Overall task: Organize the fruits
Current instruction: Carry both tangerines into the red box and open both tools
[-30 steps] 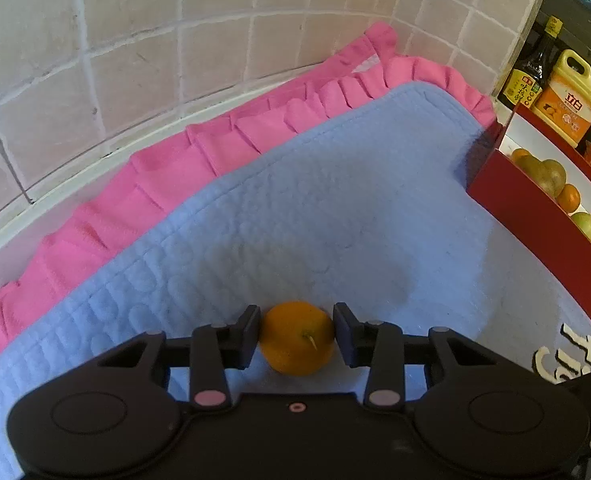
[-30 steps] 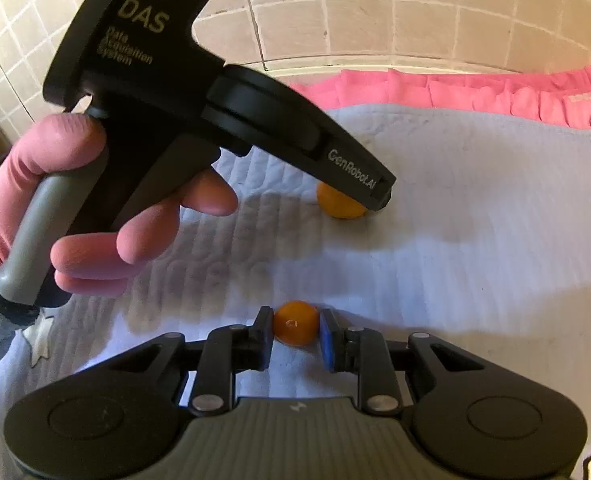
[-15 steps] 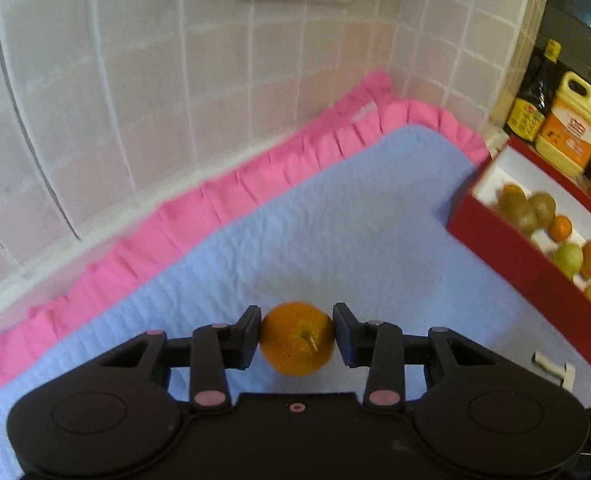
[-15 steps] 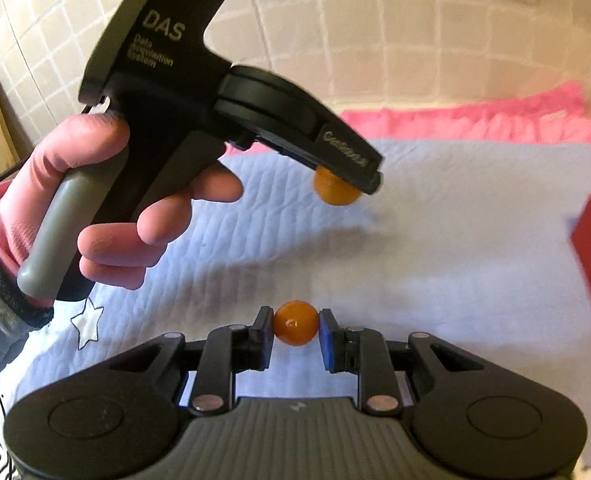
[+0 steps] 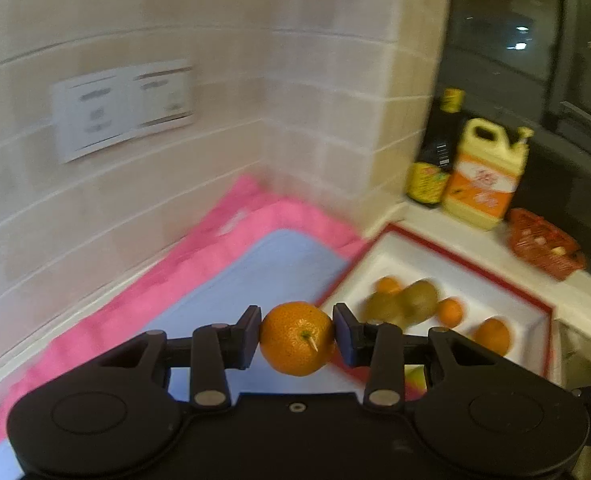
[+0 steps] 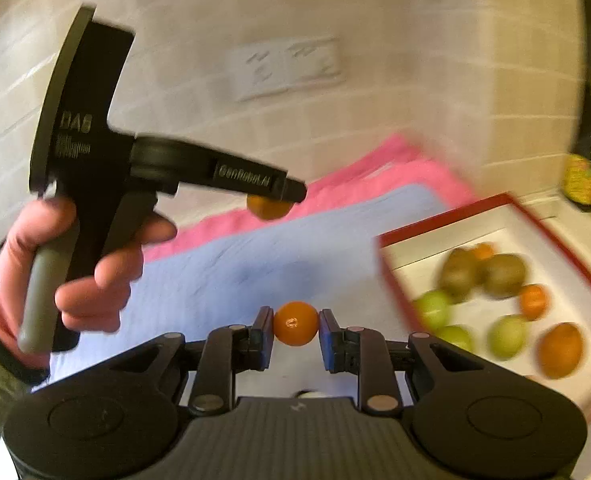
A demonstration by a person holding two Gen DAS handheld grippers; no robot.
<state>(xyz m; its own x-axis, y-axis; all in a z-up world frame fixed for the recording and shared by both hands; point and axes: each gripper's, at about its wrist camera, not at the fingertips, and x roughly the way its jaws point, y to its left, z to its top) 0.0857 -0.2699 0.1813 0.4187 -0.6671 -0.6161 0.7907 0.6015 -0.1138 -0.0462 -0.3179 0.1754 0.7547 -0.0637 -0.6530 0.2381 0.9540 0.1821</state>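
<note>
My left gripper [image 5: 297,334] is shut on an orange [image 5: 296,338] with a short stem and holds it in the air over the blue mat [image 5: 271,268]. My right gripper [image 6: 295,326] is shut on a small smooth orange [image 6: 295,323], also lifted above the mat [image 6: 255,264]. The left gripper [image 6: 291,194] and its orange [image 6: 265,209] show in the right wrist view, up and to the left. A red-rimmed white box [image 5: 471,272] to the right holds kiwis [image 5: 419,300], oranges [image 5: 491,336] and green fruits [image 6: 507,336]. The box also shows in the right wrist view [image 6: 455,236].
A pink frilled cloth [image 5: 199,264] lies under the mat against the tiled wall, which carries a socket plate [image 5: 123,108]. Behind the box stand a dark sauce bottle [image 5: 435,160], a yellow jug [image 5: 483,176] and a small red basket [image 5: 543,244].
Both grippers have risen off the mat with their oranges and swung right toward the box. The box and the wall sockets have come further into view.
</note>
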